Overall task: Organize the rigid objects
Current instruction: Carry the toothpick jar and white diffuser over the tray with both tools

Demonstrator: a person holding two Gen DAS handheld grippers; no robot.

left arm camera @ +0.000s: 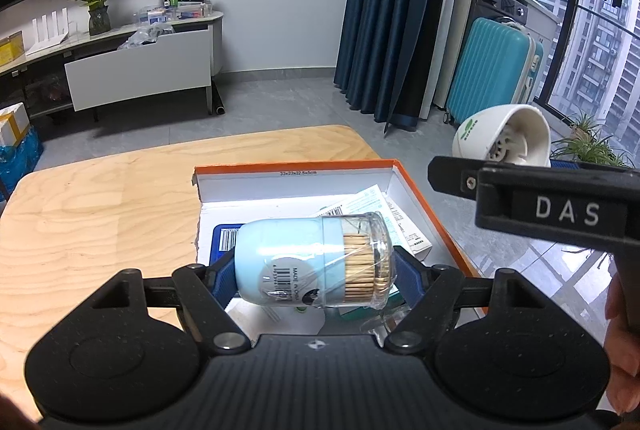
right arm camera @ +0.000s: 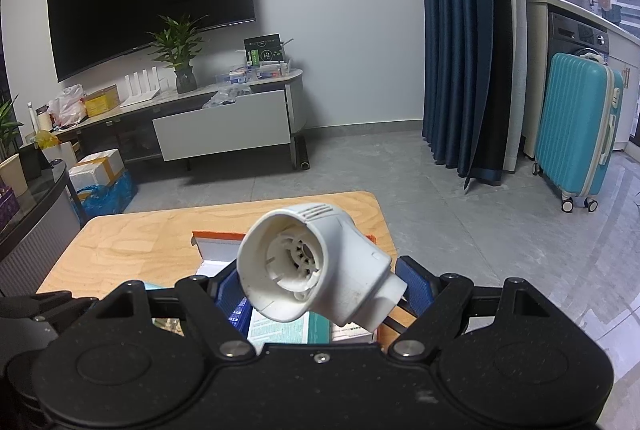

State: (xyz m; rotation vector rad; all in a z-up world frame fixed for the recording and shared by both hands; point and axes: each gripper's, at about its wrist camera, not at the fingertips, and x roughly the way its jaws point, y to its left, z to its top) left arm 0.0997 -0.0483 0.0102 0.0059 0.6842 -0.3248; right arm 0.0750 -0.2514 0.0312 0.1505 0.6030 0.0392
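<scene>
My left tongs (left arm camera: 316, 270) are pinching a toothpick holder (left arm camera: 316, 262) sideways between the blue pads (left arm camera: 222, 280) — pale blue body toward 9 o'clock, clear cap full of toothpicks toward 3 o'clock, barcode sticker facing me. It hangs over the near end of an open orange-edged cardboard box (left arm camera: 416, 186) that sits on the light wooden tabletop (left arm camera: 100, 214). Inside the box I can see a blue packet with a barcode at about 9 o'clock of the holder and white and teal printed cartons at about 2 o'clock.

My right tongs (right arm camera: 320, 290) are clamped on a white plastic fan-like housing (right arm camera: 312, 270), some nozzle-shaped part with vent slots on top and a round open mouth showing a ribbed hub inside. It's tilted, mouth pointing toward 9 o'clock and a stubby neck toward 4 o'clock. Held in the air above the same box (right arm camera: 218, 240), printed cartons just under it.

From the left camera that white housing (left arm camera: 504, 138) shows up at 2 o'clock, off past the box's right edge, with the black body of the right tongs below it — well apart from the toothpick holder.
</scene>
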